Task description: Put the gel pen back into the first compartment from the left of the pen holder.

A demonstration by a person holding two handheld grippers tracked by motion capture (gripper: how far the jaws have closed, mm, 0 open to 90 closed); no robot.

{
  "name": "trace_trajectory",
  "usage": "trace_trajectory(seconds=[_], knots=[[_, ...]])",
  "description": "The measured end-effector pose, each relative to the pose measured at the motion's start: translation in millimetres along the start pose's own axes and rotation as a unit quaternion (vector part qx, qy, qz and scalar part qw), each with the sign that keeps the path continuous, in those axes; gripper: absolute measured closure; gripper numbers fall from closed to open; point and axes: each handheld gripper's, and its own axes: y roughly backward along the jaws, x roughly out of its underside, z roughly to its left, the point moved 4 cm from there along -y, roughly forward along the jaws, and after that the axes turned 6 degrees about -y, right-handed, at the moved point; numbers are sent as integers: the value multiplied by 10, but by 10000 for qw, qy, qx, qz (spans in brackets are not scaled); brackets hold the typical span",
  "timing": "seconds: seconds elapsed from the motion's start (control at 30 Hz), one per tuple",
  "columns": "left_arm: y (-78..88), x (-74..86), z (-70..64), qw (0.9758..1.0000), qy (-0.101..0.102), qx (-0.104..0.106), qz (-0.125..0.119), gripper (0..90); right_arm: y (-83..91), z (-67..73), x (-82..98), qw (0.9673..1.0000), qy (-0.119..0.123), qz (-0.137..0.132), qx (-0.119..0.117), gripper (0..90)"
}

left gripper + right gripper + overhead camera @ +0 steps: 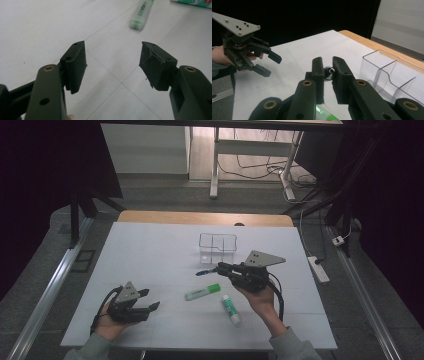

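My right gripper (pixel 222 268) is held above the middle of the white table (pixel 150 250), shut on a dark pen (pixel 206 271) whose blue end sticks out to the left. In the right gripper view its jaws (pixel 327 60) pinch the pen (pixel 329 72), seen end-on. A clear divided box (pixel 217 248) stands just behind it, also seen as the box (pixel 387 72). My left gripper (pixel 150 299) rests low at the front left, open and empty; its jaws (pixel 112 57) stand wide apart over bare table.
A green highlighter (pixel 202 291) lies on the table between the grippers, and a white glue stick (pixel 231 309) with a green label lies to its right. The highlighter (pixel 141 13) lies ahead of the left jaws. A power strip (pixel 318 269) lies on the floor at right.
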Motion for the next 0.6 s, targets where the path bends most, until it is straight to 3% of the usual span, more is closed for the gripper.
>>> trace_trajectory(seconds=[0.6], knots=[[-23,28,45,10000,23,24,12,368,14,-56,-103,9999,0,-142,93,797]])
